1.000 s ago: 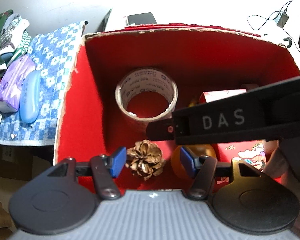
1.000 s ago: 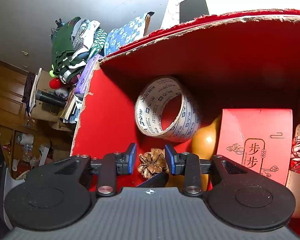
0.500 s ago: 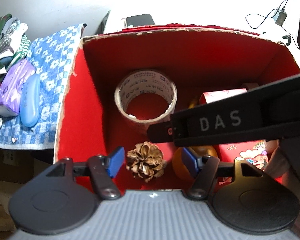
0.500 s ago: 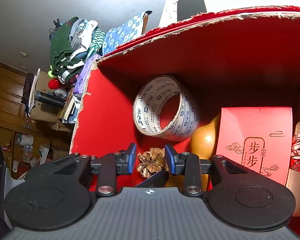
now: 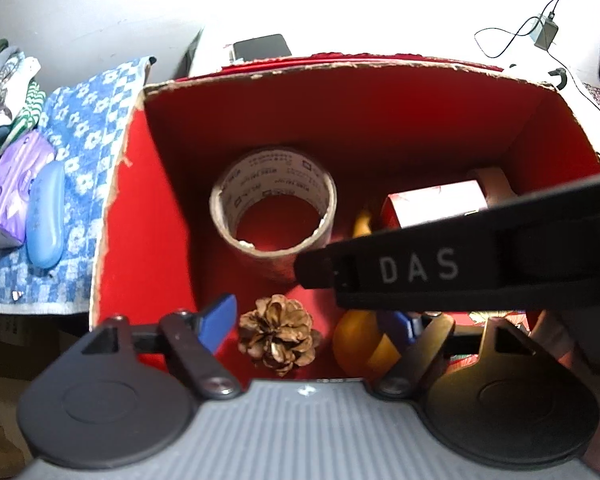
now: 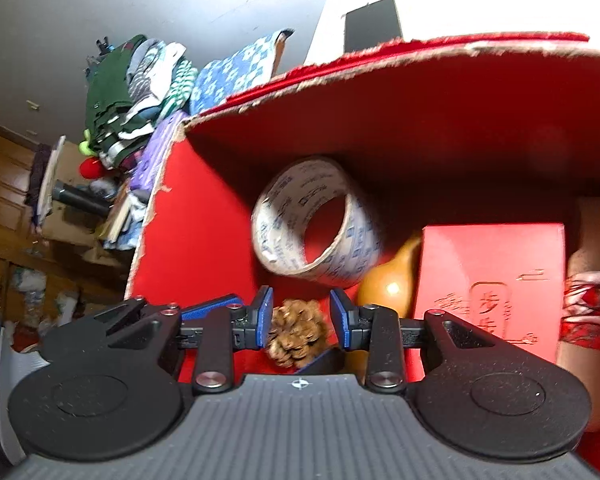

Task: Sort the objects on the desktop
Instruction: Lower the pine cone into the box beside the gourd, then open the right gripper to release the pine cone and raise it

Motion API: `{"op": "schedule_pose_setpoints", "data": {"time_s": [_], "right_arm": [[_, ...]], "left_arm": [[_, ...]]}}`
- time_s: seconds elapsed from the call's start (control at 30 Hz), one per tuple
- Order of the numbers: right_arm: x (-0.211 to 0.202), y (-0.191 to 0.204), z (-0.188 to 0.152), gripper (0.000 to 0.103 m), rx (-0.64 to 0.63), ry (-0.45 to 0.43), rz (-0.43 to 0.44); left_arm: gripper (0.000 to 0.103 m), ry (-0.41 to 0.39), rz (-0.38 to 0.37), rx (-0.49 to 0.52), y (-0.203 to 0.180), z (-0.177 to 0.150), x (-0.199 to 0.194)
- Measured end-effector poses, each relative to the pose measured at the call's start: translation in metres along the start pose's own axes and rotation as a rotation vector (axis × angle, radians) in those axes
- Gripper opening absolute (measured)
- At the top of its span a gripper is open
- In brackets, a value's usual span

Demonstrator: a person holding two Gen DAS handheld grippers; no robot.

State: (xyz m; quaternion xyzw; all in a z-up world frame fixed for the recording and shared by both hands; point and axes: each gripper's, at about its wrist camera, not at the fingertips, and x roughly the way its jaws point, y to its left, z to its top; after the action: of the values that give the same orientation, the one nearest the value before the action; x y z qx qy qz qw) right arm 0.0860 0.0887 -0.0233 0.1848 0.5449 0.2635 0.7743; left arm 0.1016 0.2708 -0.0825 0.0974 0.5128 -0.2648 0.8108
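A red box (image 5: 156,208) holds a tape roll (image 5: 274,208), a brown pine cone (image 5: 278,334), an orange gourd (image 5: 360,350) and a red gift packet (image 5: 436,204). My left gripper (image 5: 314,326) is open above the box, its blue pads either side of the pine cone and apart from it. My right gripper (image 6: 302,318) is open inside the box, with the pine cone (image 6: 298,334) behind its pads. The tape roll (image 6: 316,220), gourd (image 6: 388,280) and red packet (image 6: 492,284) show beyond it. The right gripper's black body (image 5: 460,268) crosses the left wrist view.
A blue patterned cloth (image 5: 88,136) lies left of the box with a purple packet (image 5: 16,184) and a blue case (image 5: 44,216). Folded clothes (image 6: 132,92) are stacked further left. A dark phone (image 5: 260,46) and a charger cable (image 5: 540,32) lie behind the box.
Both grippers have drawn back and up a little from the box. The left jaws stand slightly wider. The pine cone has stayed on the box floor.
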Motion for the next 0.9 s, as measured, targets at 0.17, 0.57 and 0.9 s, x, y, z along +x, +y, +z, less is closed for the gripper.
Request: {"op": "schedule_pose_setpoints", "data": {"time_s": [0.17,0.57,0.9], "right_arm": [[-0.008,0.002,-0.005,0.036,-0.018,-0.039,-0.076],[-0.043,0.003,-0.023,0.036,0.003,-0.162,-0.184],[-0.073,0.013,-0.043,0.038,0.009,-0.271,-0.306]], "left_arm": [[0.078,-0.009,-0.016,0.003,0.002,-0.001,-0.001],[0.075,-0.05,-0.054,0.029,-0.003,-0.002,-0.017],[0.085,-0.056,-0.015,0.005,-0.01,-0.016,-0.04]]}}
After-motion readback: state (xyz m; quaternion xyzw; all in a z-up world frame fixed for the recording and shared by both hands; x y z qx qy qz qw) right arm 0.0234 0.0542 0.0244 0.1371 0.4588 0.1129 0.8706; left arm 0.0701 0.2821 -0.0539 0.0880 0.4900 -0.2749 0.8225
